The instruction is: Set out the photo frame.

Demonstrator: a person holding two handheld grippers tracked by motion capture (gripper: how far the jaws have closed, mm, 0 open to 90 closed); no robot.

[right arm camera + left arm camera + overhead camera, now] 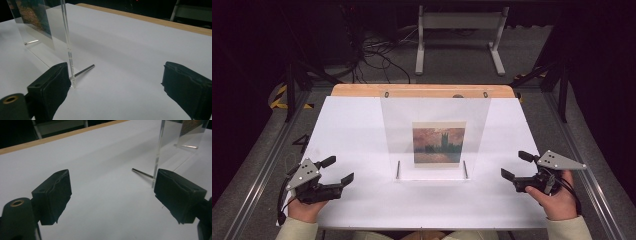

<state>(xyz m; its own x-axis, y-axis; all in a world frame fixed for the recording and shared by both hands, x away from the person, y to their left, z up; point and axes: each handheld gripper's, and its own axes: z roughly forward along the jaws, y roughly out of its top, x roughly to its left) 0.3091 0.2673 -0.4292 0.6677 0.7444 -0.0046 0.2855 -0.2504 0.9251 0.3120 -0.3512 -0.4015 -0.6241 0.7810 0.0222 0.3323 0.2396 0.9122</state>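
Clear picture frame point(435, 137) standing upright mid-table on the white board point(352, 130), a painted print point(439, 144) inside, two metal pegs point(398, 170) poking out at its foot. Left gripper point(343, 170) low over the board, well off the frame's left side, jaws spread wide, nothing between them. Right gripper point(515, 165) likewise off the frame's right side, jaws gaping and empty, near frame edge point(68, 42) just beyond one jaw.
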